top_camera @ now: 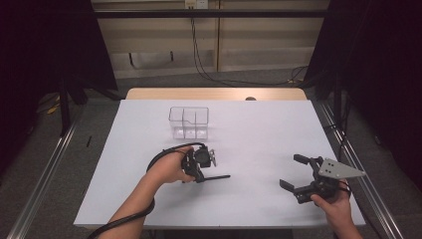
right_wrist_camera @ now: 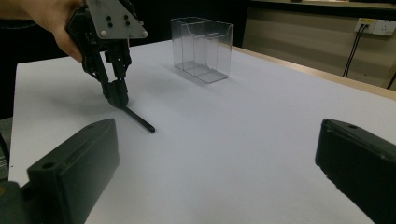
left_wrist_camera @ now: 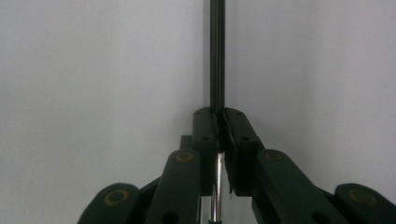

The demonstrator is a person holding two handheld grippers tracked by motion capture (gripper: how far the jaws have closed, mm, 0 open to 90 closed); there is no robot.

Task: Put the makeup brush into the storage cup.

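We see a thin black rod (top_camera: 216,177) low over the white table (top_camera: 259,129), pinched at one end between the closed jaws of the left gripper (top_camera: 200,175). Long overhang: we judge it could pivot or slip. The clear organizer (top_camera: 189,122) sits near, beyond it. The right gripper (top_camera: 294,172) hovers well apart, jaws spread, empty.

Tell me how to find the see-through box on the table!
Look at the big white table, then toward its far edge, left of the middle. The clear plastic box stands upright there, past the left hand-held gripper that pinches a thin black stick. It is see-through, with dividers inside.
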